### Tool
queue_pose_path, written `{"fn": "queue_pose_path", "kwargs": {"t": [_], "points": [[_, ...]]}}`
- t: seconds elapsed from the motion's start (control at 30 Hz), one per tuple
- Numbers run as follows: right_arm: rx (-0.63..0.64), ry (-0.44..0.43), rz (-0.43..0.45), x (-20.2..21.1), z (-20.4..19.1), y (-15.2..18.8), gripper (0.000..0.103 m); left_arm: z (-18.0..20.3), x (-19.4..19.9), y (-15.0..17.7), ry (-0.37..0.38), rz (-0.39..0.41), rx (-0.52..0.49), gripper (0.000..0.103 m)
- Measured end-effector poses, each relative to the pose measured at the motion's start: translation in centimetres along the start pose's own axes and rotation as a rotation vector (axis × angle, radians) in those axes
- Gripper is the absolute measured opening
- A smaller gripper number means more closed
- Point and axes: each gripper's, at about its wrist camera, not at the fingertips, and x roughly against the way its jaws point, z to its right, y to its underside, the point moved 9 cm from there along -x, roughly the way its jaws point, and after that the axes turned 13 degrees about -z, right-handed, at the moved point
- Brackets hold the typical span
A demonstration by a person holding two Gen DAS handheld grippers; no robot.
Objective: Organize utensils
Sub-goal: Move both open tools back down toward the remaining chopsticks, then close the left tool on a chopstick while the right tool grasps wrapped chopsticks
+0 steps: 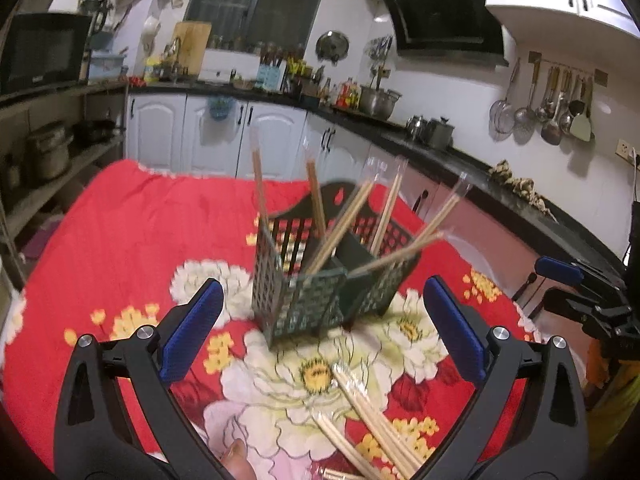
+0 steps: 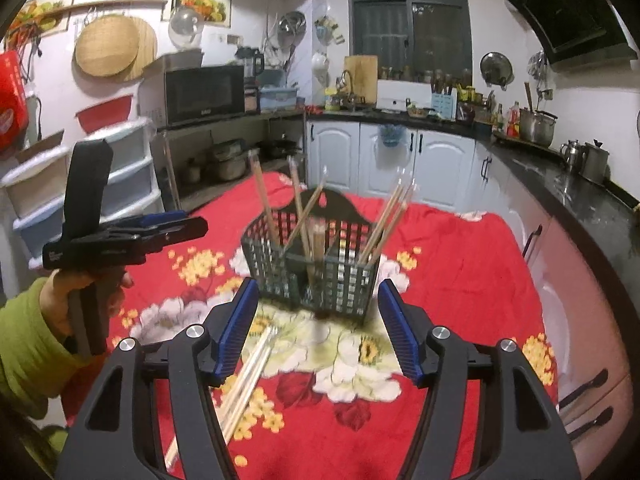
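A dark green slotted utensil basket [image 1: 316, 292] [image 2: 320, 276] stands on the red floral cloth, with several plastic-wrapped wooden chopsticks [image 1: 344, 224] [image 2: 384, 220] leaning out of its compartments. More wrapped chopsticks [image 1: 376, 420] [image 2: 248, 372] lie loose on the cloth in front of it. My left gripper [image 1: 323, 284] is wide open just short of the basket, above the loose chopsticks, with nothing between its pads. My right gripper [image 2: 318, 285] is open and empty, facing the basket's near wall. From the right wrist, the left gripper [image 2: 196, 226] shows side-on, held by a hand in a green sleeve.
The table's cloth [image 2: 460, 264] runs close to a dark kitchen counter [image 2: 580, 200] on the right. White cabinets [image 2: 400, 160] stand behind. A shelf with a microwave [image 2: 200, 94] and plastic drawers [image 2: 128, 176] are on the left. The right gripper [image 1: 552, 284] shows at the right edge.
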Motion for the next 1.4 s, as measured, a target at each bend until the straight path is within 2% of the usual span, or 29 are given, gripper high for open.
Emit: {"fn": "queue_pose_path", "kwargs": {"t": [0.13, 0.37, 0.4, 0.43, 0.5, 0.63, 0.7, 0.83, 0.93, 1.07, 1.17, 1.4], "points": [[-0.003, -0.034, -0.027, -1.3, -0.6, 1.2, 0.060, -1.1, -2.1, 2.3, 0.021, -0.094, 0.062, 0.092], [-0.021, -0.089, -0.122, -5.2, -0.8, 2.4, 0.060, -2.3, -4.7, 6.3, 0.022, -0.241, 0.097, 0.090], [-0.031, -0.101, -0.140, -6.0, -0.8, 2.5, 0.060, -2.2, -5.0, 6.8, 0.028, -0.258, 0.100, 0.084], [-0.038, -0.105, -0.160, -6.8, -0.6, 2.7, 0.056, -2.3, -5.3, 7.4, 0.032, -0.278, 0.106, 0.080], [-0.041, -0.115, -0.202, -8.4, -0.6, 2.9, 0.048, -2.4, -5.9, 8.5, 0.049, -0.324, 0.130, 0.064], [-0.035, -0.152, -0.277, -11.2, -1.1, 3.4, 0.039, -1.8, -6.7, 10.2, 0.080, -0.387, 0.133, 0.053], [-0.019, -0.156, -0.304, -12.3, -1.5, 3.4, 0.038, -1.3, -7.2, 10.7, 0.109, -0.418, 0.139, 0.051], [-0.038, -0.222, -0.360, -14.5, -2.4, 3.6, 0.033, -0.9, -8.2, 11.3, 0.111, -0.449, 0.128, 0.046], [-0.033, -0.264, -0.386, -15.6, -3.3, 3.5, 0.030, -1.2, -9.1, 11.6, 0.092, -0.469, 0.124, 0.038], [-0.022, -0.275, -0.402, -16.7, -4.1, 3.1, 0.030, -1.9, -9.5, 11.7, 0.053, -0.468, 0.095, 0.014], [-0.020, -0.266, -0.419, -17.9, -4.3, 2.8, 0.030, -3.0, -9.4, 11.7, 0.078, -0.470, 0.122, 0.004], [-0.038, -0.252, -0.464, -20.8, -4.4, 2.4, 0.030, -3.8, -8.9, 11.6, 0.128, -0.451, 0.152, 0.003]]}}
